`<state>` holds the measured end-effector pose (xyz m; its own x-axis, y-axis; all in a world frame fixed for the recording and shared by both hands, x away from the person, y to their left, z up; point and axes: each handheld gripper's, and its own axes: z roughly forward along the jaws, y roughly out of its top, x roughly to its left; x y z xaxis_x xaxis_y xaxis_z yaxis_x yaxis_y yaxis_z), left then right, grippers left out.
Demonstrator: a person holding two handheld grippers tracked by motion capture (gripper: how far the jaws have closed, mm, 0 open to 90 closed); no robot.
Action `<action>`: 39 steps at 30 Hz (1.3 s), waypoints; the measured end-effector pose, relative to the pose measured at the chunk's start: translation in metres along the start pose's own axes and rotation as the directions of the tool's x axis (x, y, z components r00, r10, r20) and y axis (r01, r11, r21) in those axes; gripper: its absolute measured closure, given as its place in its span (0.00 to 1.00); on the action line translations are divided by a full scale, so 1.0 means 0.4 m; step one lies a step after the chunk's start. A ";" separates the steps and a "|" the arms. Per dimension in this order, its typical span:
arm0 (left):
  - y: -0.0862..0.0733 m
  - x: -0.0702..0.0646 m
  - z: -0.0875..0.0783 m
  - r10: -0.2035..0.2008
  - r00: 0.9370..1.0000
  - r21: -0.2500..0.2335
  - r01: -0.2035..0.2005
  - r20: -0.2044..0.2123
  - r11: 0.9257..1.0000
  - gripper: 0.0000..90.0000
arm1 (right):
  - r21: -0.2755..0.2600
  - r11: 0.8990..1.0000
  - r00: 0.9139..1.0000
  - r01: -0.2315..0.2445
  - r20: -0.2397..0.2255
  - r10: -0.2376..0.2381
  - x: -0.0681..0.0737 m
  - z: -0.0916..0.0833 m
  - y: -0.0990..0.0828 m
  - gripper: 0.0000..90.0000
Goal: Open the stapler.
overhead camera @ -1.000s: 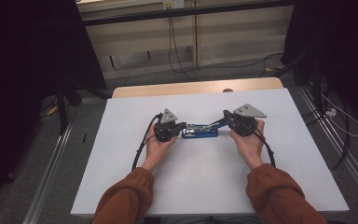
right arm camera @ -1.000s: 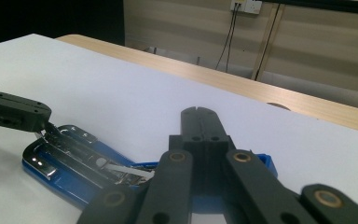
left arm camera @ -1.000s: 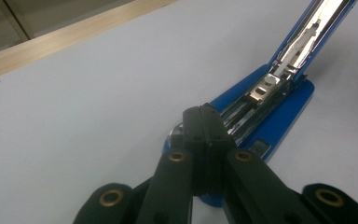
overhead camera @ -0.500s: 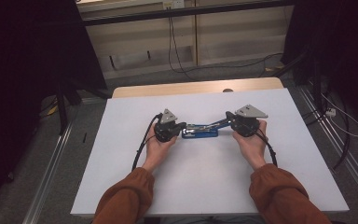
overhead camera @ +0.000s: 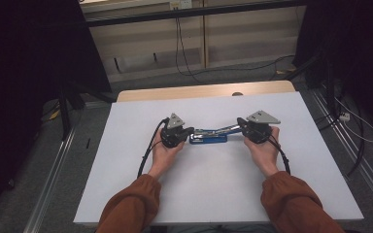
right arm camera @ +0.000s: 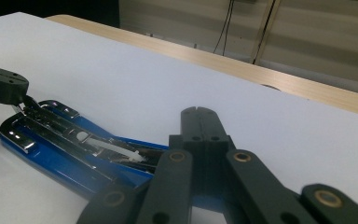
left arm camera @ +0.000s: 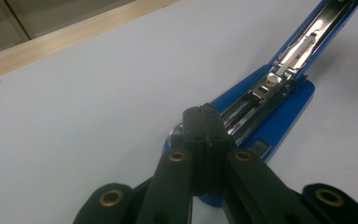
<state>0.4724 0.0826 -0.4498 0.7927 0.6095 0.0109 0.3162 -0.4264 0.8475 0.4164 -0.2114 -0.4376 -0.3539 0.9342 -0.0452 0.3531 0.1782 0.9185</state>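
Observation:
A blue stapler point(overhead camera: 208, 140) lies swung open on the white table point(overhead camera: 126, 160), its metal staple channel showing. Its base point(left arm camera: 279, 107) rests flat and its lid arm point(overhead camera: 226, 129) slants up to the right. My left gripper point(overhead camera: 190, 132) is shut, and its tips point(left arm camera: 205, 112) sit on the metal front end of the base. My right gripper point(overhead camera: 240, 127) is shut too; its tips point(right arm camera: 199, 114) lie over the far end of the blue lid point(right arm camera: 51, 154). The left gripper's tip point(right arm camera: 9, 88) touches the stapler's other end in the right gripper view.
The white tabletop spreads wide on all sides of the stapler. A wooden strip point(overhead camera: 204, 91) runs along the table's far edge. Black cables point(overhead camera: 148, 153) trail from both grippers toward the person's sleeves. Dark stands and floor cables surround the table.

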 end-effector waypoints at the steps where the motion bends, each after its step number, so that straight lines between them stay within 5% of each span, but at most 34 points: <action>1: 0.001 0.000 0.000 0.005 1.000 0.001 -0.005 -0.007 1.000 1.00 | 0.003 1.000 1.000 0.000 0.000 0.000 -0.001 0.001 -0.001 1.00; 39: 0.004 0.001 0.000 0.007 1.000 0.009 -0.007 -0.001 1.000 1.00 | 0.054 0.998 1.000 -0.028 -0.009 0.028 -0.038 -0.002 -0.034 1.00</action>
<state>0.4732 0.0822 -0.4485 0.7944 0.6072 0.0179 0.3148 -0.4366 0.8428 0.4163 -0.2282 -0.4492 -0.3514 0.9361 -0.0160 0.4093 0.1690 0.8966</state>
